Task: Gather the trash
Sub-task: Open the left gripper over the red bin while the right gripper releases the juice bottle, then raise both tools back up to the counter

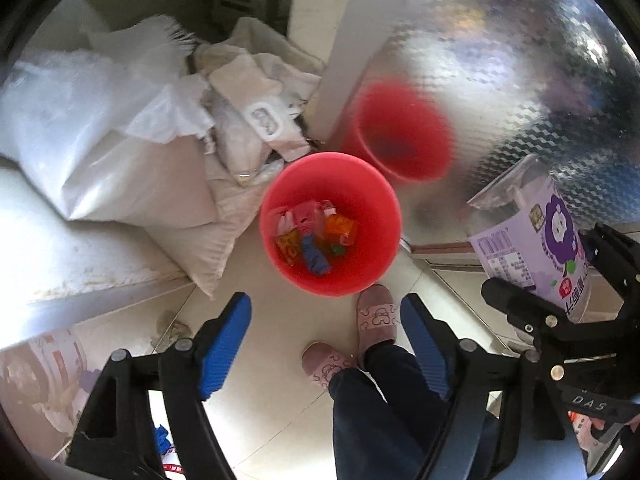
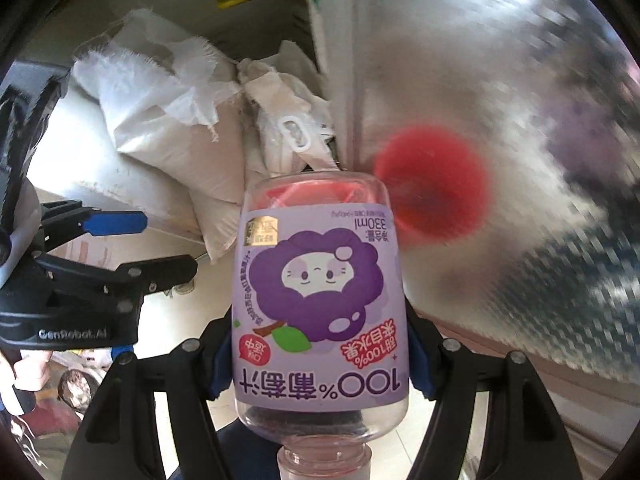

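A red bucket stands on the tiled floor with several coloured wrappers lying in it. My left gripper hangs straight above the floor just in front of the bucket, open, with nothing between its blue pads. To the right, my right gripper is shut on a clear plastic juice bottle with a purple grape label. In the right wrist view the bottle fills the middle, cap end towards the camera, clamped by my right gripper. My left gripper shows at the left, open.
White sacks and crumpled bags are piled behind and left of the bucket. A shiny embossed metal panel to the right mirrors the bucket as a red blur. A person's pink slippers stand by the bucket. Scraps lie on the floor.
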`<state>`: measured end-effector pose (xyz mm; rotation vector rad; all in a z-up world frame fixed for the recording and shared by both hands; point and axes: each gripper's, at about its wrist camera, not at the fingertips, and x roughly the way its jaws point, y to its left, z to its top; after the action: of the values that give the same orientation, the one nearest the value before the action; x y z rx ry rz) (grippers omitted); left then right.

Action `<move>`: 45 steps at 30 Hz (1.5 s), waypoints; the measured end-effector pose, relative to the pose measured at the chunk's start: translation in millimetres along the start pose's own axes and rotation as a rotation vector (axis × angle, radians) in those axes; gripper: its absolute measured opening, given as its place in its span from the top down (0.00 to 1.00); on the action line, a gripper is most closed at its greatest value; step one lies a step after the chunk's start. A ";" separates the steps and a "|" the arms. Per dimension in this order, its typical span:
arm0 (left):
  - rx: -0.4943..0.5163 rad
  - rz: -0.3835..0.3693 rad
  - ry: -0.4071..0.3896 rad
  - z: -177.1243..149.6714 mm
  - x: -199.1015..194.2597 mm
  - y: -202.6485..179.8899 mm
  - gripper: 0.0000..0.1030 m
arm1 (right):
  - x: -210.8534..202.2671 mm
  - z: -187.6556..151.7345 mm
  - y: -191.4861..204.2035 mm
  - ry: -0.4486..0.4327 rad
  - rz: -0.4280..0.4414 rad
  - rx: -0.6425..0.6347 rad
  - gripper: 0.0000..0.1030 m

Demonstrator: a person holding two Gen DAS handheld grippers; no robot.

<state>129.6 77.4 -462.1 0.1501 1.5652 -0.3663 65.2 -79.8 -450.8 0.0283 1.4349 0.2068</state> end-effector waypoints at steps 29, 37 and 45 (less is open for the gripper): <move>-0.110 0.054 -0.039 -21.5 4.3 44.9 0.18 | 16.7 21.9 35.9 -0.001 -0.015 -0.154 0.25; -0.091 0.064 -0.067 -26.4 -18.9 35.9 0.18 | -2.4 18.9 36.9 -0.040 -0.046 -0.159 0.14; -0.083 0.080 -0.095 -37.6 -71.8 20.4 0.18 | -49.1 8.0 39.9 -0.070 -0.051 -0.145 0.12</move>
<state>103.0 118.1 -394.1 0.1286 1.4735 -0.2415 62.2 -47.6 -395.9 -0.1184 1.3460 0.2646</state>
